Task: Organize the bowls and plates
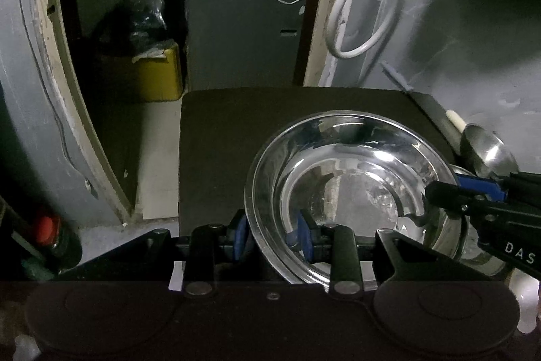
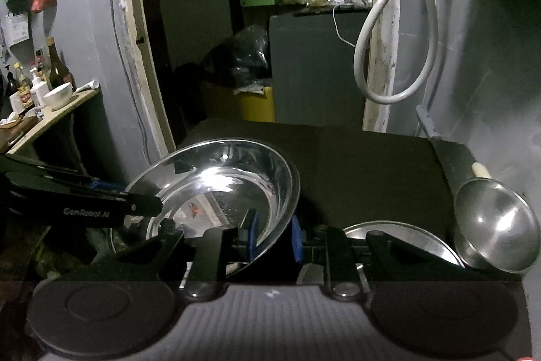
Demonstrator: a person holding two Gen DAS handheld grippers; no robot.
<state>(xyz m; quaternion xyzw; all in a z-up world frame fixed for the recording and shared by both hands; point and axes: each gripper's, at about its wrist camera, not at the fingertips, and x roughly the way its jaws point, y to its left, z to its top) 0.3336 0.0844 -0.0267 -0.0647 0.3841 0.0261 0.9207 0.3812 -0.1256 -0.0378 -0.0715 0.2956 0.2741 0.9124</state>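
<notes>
- Holding a shiny steel plate (image 1: 351, 192) takes both claws here, one on each side of its rim.
- Low in the middle of the left wrist view, the left gripper (image 1: 270, 241) is clamped on the near rim, with one blue pad inside the plate and one outside.
- Low in the middle of the right wrist view, the right gripper (image 2: 274, 237) is pinched on the plate's right rim, and the plate sits tipped up a bit.
- I think the plate is light and stiff, but smooth and slippery, so the thin rim is the best place to grab.
- It will not break, but it may clang or slide if a claw lets go.
- Under the plate is a dark table (image 1: 219, 137), and its far and left parts look bare, so there is room to set the plate down.
- A second plate (image 2: 402, 237) lies flat at the lower right of the right wrist view, just beside the gripper.
- A metal ladle (image 2: 497, 225) lies at the right edge, near that plate, so watch out on that side.
- The table's left edge drops to the floor, so stay away from it.
- A white hose (image 2: 385, 49) hangs at the upper right, well apart from the plates.
</notes>
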